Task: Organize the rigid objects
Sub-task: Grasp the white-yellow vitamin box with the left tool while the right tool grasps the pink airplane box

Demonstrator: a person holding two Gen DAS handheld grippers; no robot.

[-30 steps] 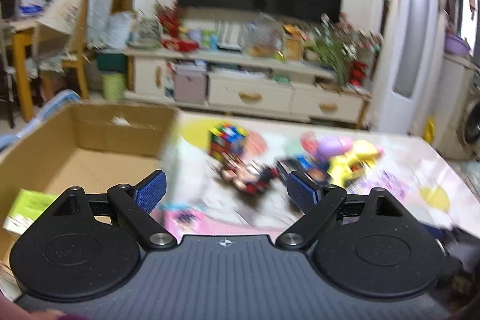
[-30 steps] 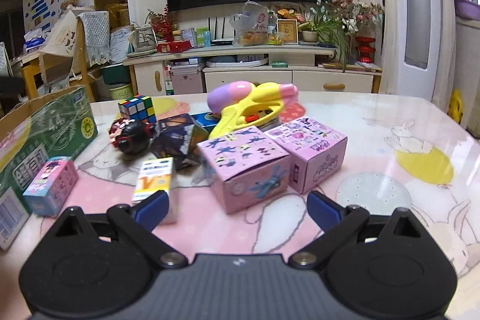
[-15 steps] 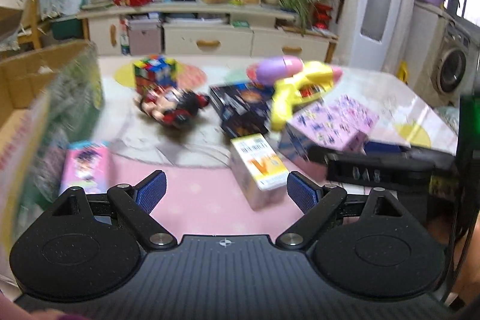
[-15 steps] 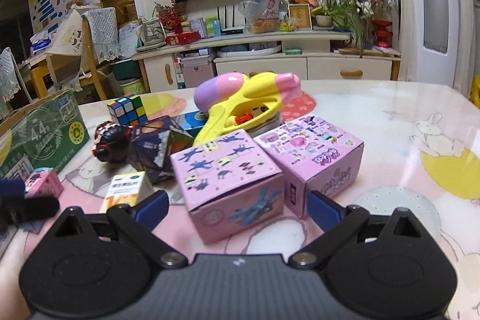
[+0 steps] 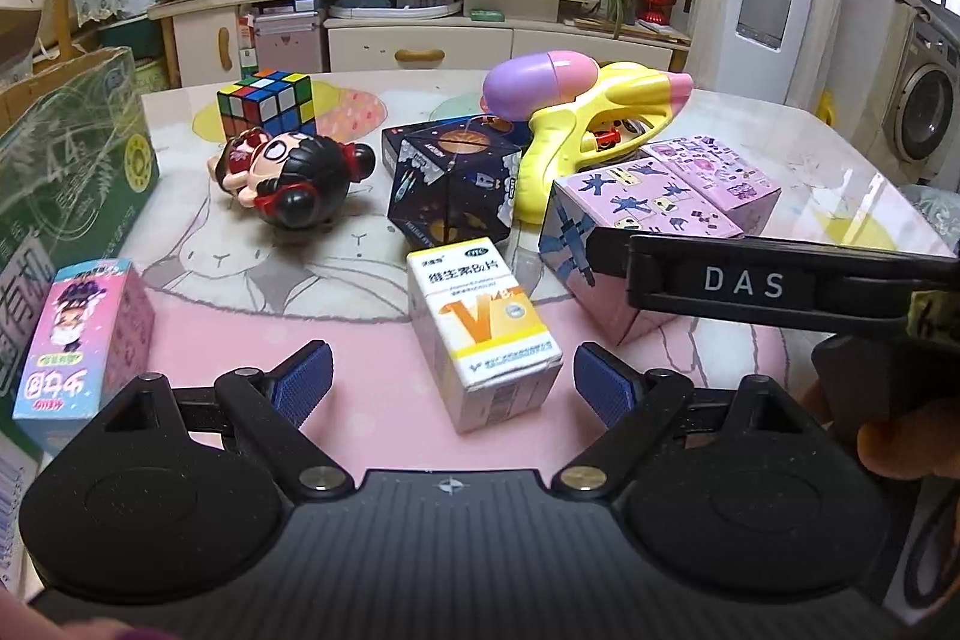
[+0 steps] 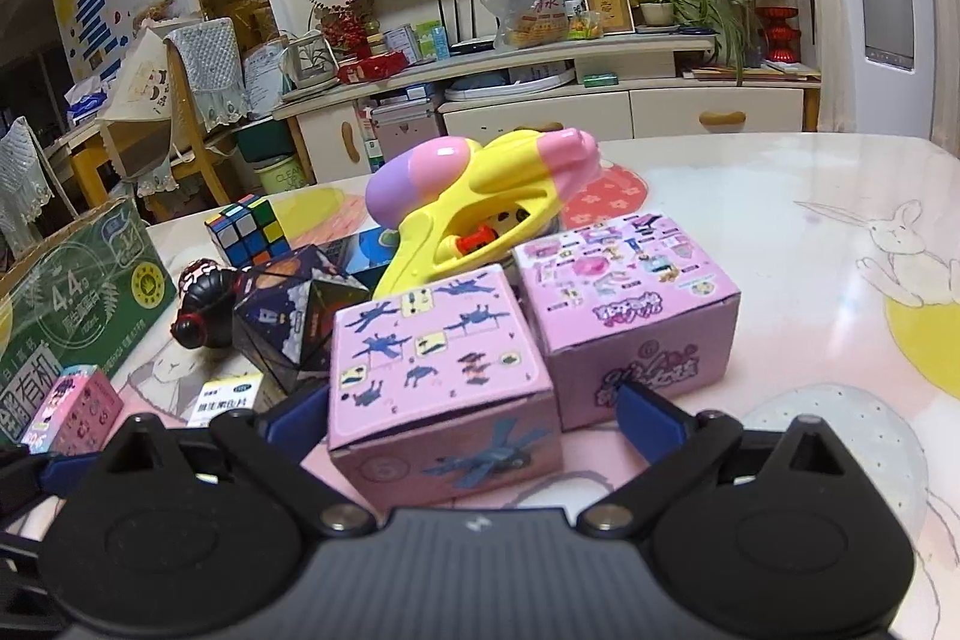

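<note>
Toys and boxes are lying loose on the table (image 5: 840, 148), beside a green carton (image 5: 72, 172) standing at its left edge. From these views, most of the sorting is judged as remaining; the carton's inside is not showing, so what is already stowed cannot be told.

Items waiting on the table, largest first:
- Water gun (image 5: 588, 124), yellow and pink, resting against the rear of the group.
- Two pink boxes, one with blue figures (image 6: 444, 370) and one with a printed lid (image 6: 630, 304), sitting side by side and touching.
- Dark folding cube (image 5: 450, 184), lying near the middle.
- Doll (image 5: 282, 172), lying on its side just in front of the puzzle cube (image 5: 267, 109).
- Vitamin box (image 5: 480, 328), white and yellow, lying nearest the left tongs.
- Small pink box (image 5: 84, 340), standing close to the carton.

Left tongs (image 5: 447, 388) are standing wide apart, holding nothing; the vitamin box is sitting between the blue pads, touching neither.

Right tongs (image 6: 474, 421) are also standing wide apart, straddling the box with blue figures. Whether the pads are touching its sides cannot be told. A closing squeeze is judged as the next step there.
</note>
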